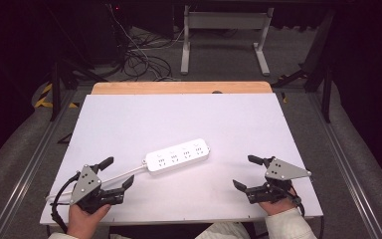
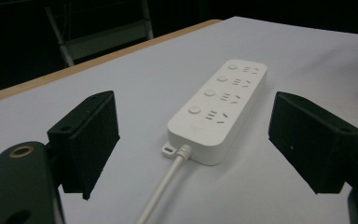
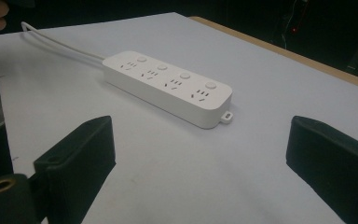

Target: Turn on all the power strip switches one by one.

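A white power strip point(image 1: 177, 156) with several sockets and round buttons lies flat near the middle of the white table point(image 1: 179, 119). Its white cord point(image 1: 114, 177) runs toward the front left. My left gripper point(image 1: 118, 172) rests near the front left corner, open, jaws wide apart and pointing at the strip's cord end point(image 2: 216, 109). My right gripper point(image 1: 246, 173) sits at the front right, open as well, facing the strip's other end point(image 3: 168, 84) from a short distance. Neither gripper touches the strip.
A wooden strip point(image 1: 181, 88) borders the table's far edge. Beyond it stand a white table frame point(image 1: 224, 30) and tangled cables point(image 1: 139, 55) on the floor. Metal rails point(image 1: 348, 169) run along both sides.
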